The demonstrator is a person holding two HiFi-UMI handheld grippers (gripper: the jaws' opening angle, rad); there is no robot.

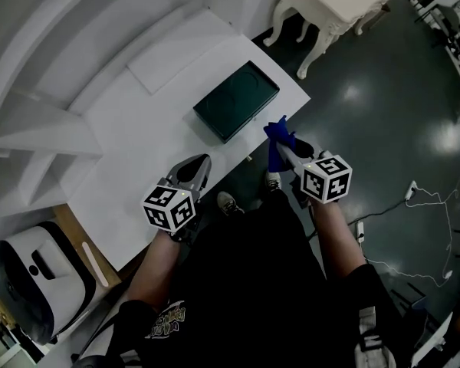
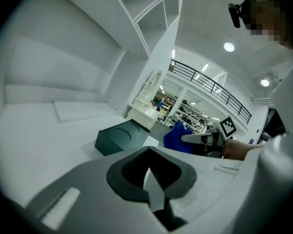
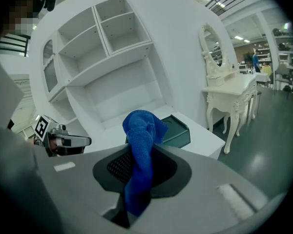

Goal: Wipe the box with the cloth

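Observation:
A dark green box [image 1: 236, 100] with a round recess in its lid lies on the white desk [image 1: 138, 152], near the desk's right edge. My right gripper [image 1: 282, 146] is shut on a blue cloth [image 1: 277, 138]. It hangs just off that edge, close to the box's near corner and not touching it. In the right gripper view the cloth [image 3: 141, 130] bunches up between the jaws, with the box [image 3: 178, 130] behind it. My left gripper [image 1: 202, 165] is over the desk, short of the box [image 2: 121, 136], shut and holding nothing.
A flat white board [image 1: 172, 60] lies on the desk behind the box, under white shelves [image 1: 38, 129]. An ornate white dressing table [image 1: 337, 2] stands on the dark floor to the right. A white machine [image 1: 31, 282] sits at lower left. Cables [image 1: 433, 205] trail across the floor.

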